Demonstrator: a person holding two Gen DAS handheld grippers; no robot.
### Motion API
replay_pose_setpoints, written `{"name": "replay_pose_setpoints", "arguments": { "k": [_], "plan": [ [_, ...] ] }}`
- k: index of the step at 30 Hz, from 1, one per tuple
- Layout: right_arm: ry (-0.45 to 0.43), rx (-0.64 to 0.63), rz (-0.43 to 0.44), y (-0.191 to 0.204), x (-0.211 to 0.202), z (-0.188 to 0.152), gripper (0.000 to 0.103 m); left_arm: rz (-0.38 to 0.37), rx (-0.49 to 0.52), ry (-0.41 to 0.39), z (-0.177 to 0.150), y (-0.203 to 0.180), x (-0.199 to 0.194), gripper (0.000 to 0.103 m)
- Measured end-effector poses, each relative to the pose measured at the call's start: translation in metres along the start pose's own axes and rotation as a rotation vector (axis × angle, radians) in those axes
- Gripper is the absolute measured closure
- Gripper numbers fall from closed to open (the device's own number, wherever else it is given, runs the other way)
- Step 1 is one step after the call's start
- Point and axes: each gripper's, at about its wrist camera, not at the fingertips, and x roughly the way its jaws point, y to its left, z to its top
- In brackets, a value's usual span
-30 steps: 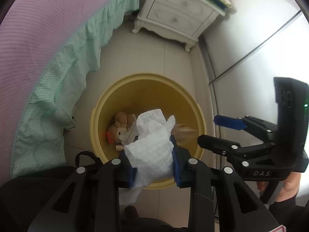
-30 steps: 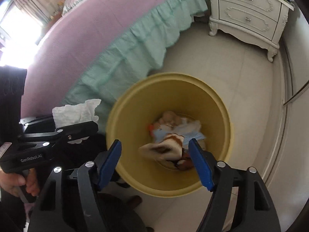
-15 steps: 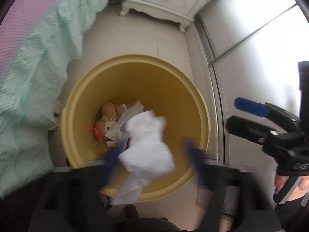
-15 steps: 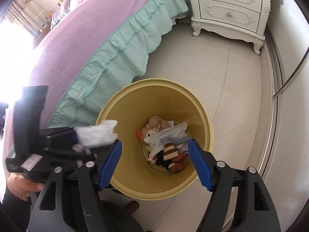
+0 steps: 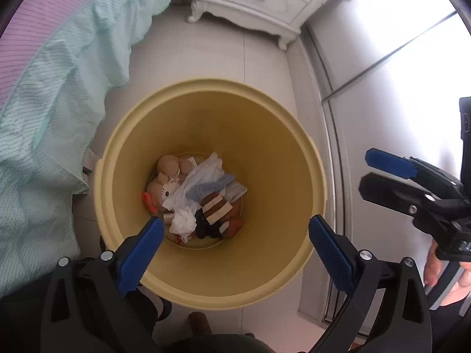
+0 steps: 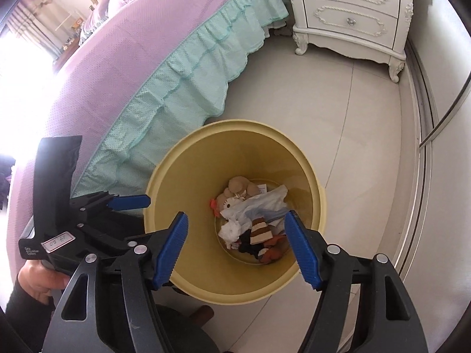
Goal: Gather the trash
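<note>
Left tool [image 5: 235, 235] hangs wide and empty over the yellow bin [image 5: 309, 158], which fills the centre of its view. Right tool [image 6: 237, 247] is empty too, jaws easing inward with nothing between them, above the bin's near rim at lower centre. Down on the bin floor lies the crumpled white tissue [image 5: 184, 224], beside a striped sock [image 5: 216, 207]. To finish well: lift both tools straight up, clear of the rim, then go looking for more.
</note>
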Motion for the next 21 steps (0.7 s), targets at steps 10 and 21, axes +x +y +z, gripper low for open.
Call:
{"name": "replay_pose_setpoints", "arguments": {
  "k": [10,21],
  "plan": [
    [-0.025,-0.065,0.026,0.028,-0.011,0.001,0.036,0.025,-0.026,-0.145,-0.016,0.002,-0.048,0.005],
    [-0.16,-0.217,0.184,0.1,-0.047,0.006,0.036,0.162,-0.06,-0.39,-0.062,0.007,-0.143,0.005]
  ]
}}
